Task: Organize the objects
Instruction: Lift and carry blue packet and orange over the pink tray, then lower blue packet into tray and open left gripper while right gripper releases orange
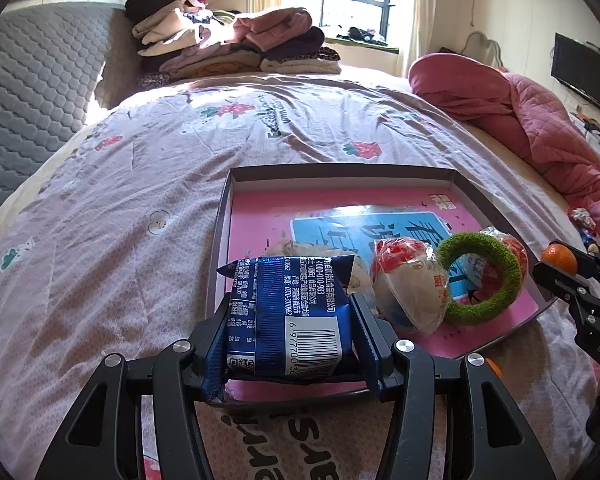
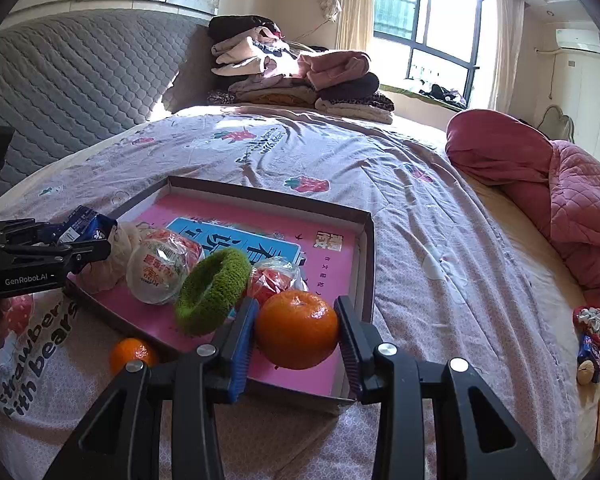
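Your left gripper [image 1: 290, 320] is clamped on a blue snack packet [image 1: 288, 312], held over the near left corner of the shallow box lid [image 1: 340, 172]. Your right gripper [image 2: 296, 332] pinches a mandarin [image 2: 297, 330] between both pads, over the lid's near right part. Inside the pink-lined lid lie 2 red-and-white wrapped snacks [image 2: 160, 276], a green knitted ring [image 2: 214, 290] and a beige cloth bundle [image 2: 116, 256]. Another mandarin [image 2: 132, 356] sits on the strawberry-print bedspread [image 2: 420, 240] just beside the lid's near edge.

blue packet [image 1: 288, 312]: glossy foil | green ring [image 1: 480, 276]: fuzzy knit | tray [image 1: 340, 170]: matt cardboard | orange [image 2: 296, 330]: dimpled skin
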`<action>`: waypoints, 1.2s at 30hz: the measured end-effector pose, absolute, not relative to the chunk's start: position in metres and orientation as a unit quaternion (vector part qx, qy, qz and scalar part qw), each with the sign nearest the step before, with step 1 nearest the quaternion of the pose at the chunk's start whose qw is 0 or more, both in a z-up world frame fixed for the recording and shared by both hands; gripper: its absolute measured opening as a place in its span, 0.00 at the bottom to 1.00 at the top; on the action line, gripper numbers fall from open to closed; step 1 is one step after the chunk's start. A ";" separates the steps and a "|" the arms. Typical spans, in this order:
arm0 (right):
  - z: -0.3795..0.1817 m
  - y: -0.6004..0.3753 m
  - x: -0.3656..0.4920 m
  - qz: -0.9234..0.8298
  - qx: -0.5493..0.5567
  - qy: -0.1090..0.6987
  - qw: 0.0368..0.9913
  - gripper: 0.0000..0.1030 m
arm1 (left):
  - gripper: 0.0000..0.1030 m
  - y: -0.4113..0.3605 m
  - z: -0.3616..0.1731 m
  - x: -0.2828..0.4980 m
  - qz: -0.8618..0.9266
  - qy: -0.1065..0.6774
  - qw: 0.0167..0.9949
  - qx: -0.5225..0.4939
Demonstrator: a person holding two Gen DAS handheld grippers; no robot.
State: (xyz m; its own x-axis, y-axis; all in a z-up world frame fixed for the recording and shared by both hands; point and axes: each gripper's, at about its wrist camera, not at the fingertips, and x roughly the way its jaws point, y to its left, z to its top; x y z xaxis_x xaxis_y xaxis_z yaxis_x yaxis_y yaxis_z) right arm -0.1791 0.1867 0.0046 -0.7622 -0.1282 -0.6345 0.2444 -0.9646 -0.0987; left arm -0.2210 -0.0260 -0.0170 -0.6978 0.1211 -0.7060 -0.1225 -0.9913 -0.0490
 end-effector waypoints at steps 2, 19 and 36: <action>0.001 0.185 -0.179 -0.933 0.333 0.090 0.101 0.38 | 0.54 -0.026 -0.017 -0.221 0.920 0.000 0.067 -0.385; -0.023 0.189 -0.195 -0.923 0.361 0.091 0.095 0.38 | 0.54 -0.023 -0.025 -0.228 0.919 0.008 0.069 -0.389; -0.028 0.184 -0.208 -0.913 0.383 0.086 0.116 0.38 | 0.54 -0.017 -0.037 -0.228 0.913 0.021 0.072 -0.401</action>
State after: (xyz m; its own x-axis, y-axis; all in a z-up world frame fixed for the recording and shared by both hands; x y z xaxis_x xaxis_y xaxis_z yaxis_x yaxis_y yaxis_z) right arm -0.2081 0.1837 -0.0280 -0.6803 -0.1455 -0.7183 0.2777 -0.9582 -0.0688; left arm -0.2282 -0.0171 -0.0371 -0.6687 0.1150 -0.7346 -0.1481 -0.9888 -0.0201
